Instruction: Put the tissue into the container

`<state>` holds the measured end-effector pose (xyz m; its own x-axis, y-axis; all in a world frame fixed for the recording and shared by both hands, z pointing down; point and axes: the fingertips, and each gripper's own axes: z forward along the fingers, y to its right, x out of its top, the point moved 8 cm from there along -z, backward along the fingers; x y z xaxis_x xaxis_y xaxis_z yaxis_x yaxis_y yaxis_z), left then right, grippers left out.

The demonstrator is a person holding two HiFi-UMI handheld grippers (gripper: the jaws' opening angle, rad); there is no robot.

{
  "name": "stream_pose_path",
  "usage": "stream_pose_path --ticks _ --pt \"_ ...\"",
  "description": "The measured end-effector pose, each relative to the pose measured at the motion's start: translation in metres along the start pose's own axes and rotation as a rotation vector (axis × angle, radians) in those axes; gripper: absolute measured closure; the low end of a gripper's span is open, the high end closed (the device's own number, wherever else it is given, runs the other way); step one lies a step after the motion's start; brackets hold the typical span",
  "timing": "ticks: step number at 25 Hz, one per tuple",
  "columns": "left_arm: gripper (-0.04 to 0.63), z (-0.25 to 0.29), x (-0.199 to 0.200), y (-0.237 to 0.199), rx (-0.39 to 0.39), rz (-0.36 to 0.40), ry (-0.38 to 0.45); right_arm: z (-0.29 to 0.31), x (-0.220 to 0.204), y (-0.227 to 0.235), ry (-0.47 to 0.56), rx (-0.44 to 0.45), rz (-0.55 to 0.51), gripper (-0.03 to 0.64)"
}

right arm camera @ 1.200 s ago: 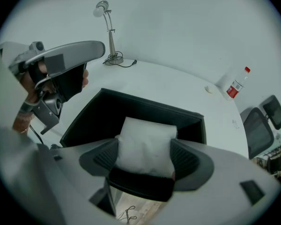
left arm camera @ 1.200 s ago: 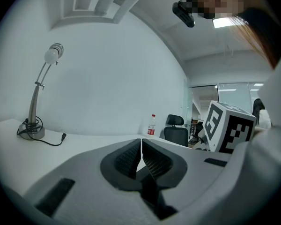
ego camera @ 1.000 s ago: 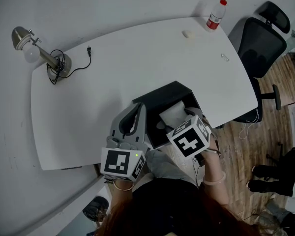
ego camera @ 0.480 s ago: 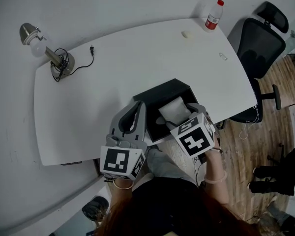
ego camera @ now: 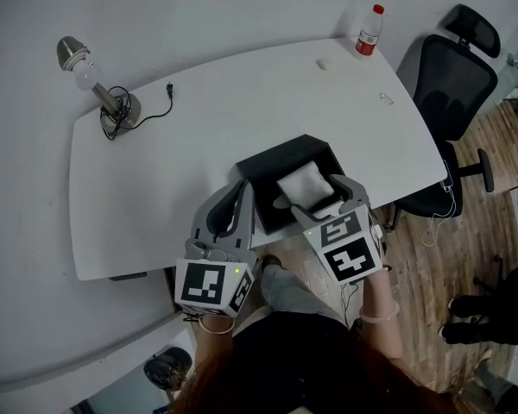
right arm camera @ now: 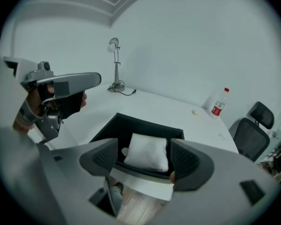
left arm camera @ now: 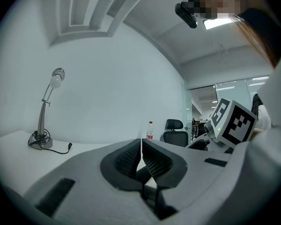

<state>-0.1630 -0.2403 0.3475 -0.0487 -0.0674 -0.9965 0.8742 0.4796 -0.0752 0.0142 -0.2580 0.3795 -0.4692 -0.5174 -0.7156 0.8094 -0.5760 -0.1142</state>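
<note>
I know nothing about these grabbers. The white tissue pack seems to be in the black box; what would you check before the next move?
1. Tissue inside the container walls: ok.
2. Right gripper jaws apart, not pinching the tissue: ok.
3. Left gripper jaws together, nothing between them: ok.
4. Container resting on the table: ok, though it sits close to the near edge.
5. Tissue lying flat on the container's bottom: cannot tell.
</note>
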Motion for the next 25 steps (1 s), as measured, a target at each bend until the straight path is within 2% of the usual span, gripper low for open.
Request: stream_pose_path --ticks 8,9,11,17,25 --pt "0.563 -0.024 0.007 0.015 0.011 0.007 0.028 -0.026 -0.002 -0.011 0.078 -0.017 0.006 0.263" --pt "0.563 -0.026 0.008 0.017 0.011 0.008 0.031 -0.029 -0.003 -0.012 0.089 -0.033 0.004 0.282" --pt "0.563 -0.033 0.008 0.022 0.012 0.012 0.037 -0.037 -0.005 -0.014 0.11 -0.074 -0.001 0.401" --pt "0.563 -0.053 0.012 0.038 0.02 0.023 0.061 -0.058 -0.015 -0.023 0.145 -0.071 -0.002 0.402" --pt "0.563 -0.09 0.012 0.069 0.032 0.034 0.08 -0.094 -0.031 -0.043 0.222 -0.097 -0.019 0.458"
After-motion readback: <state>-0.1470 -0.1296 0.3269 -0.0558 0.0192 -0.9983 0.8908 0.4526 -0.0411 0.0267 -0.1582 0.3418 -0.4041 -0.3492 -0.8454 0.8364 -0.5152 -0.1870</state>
